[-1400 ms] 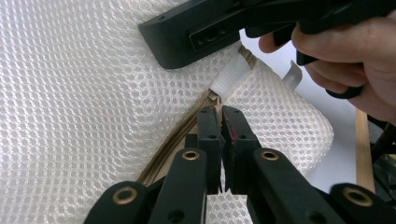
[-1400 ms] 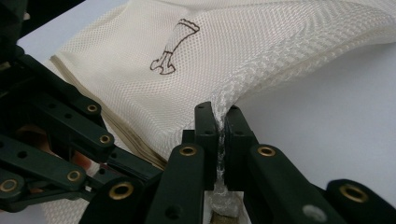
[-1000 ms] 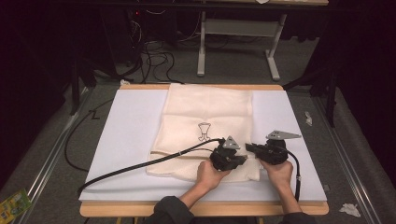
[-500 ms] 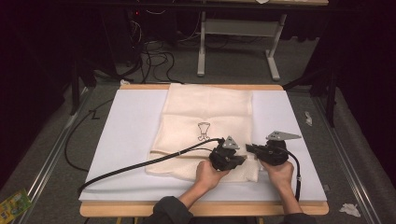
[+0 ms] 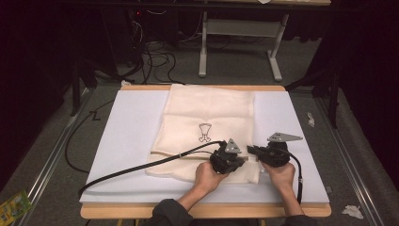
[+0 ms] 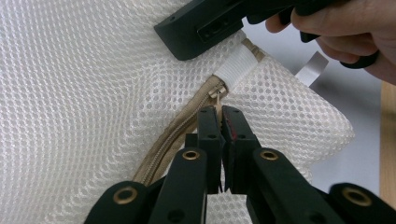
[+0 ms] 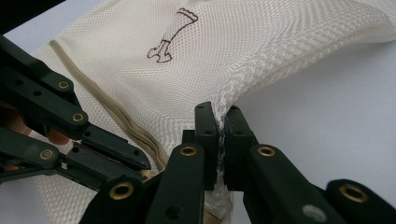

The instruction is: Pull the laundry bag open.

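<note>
A cream mesh laundry bag (image 5: pixel 207 113) with a small dark print lies flat on the white sheet. Its tan zipper (image 6: pixel 187 126) runs along the near part and ends at a white tab (image 6: pixel 236 65). My left gripper (image 6: pixel 219 112) is shut on the zipper pull (image 6: pixel 216 94), just short of that tab. In the high view the left gripper (image 5: pixel 243 160) points right at the bag's near right corner. My right gripper (image 7: pixel 218 112) is shut on the bag's mesh edge (image 7: pixel 243 93) and holds it slightly raised. From the high view, the right gripper (image 5: pixel 251 150) points left, close to the left one.
The white sheet (image 5: pixel 131 122) covers a wooden table (image 5: pixel 207 211). A black cable (image 5: pixel 141 167) trails left from the left gripper across the bag and sheet. Metal desk legs (image 5: pixel 202 47) and floor cables stand beyond the table's far edge.
</note>
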A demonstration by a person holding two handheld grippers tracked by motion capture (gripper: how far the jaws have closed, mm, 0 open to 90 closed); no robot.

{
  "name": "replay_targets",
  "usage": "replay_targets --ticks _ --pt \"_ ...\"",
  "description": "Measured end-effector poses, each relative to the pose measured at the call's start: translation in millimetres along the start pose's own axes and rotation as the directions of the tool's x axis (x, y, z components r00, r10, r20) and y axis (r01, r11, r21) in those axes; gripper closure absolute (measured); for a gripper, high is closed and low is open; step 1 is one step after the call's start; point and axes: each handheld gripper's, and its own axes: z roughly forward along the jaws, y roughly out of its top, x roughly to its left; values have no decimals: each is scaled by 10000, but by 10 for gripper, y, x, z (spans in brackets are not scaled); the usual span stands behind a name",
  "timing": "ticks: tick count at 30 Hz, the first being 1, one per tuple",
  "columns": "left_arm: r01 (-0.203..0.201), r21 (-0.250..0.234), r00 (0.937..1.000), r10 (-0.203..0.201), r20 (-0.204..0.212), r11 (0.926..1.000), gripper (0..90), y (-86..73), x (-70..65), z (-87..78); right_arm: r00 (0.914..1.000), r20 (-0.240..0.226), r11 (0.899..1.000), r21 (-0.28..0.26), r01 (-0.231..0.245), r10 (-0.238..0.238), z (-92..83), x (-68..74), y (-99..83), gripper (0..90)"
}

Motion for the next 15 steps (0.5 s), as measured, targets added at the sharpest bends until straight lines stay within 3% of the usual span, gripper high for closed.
replay_targets --ticks 15 --pt "111 69 9999 -111 -127 9999 871 -36 63 -66 10000 48 10000 39 -40 40 -24 -34 -18 880"
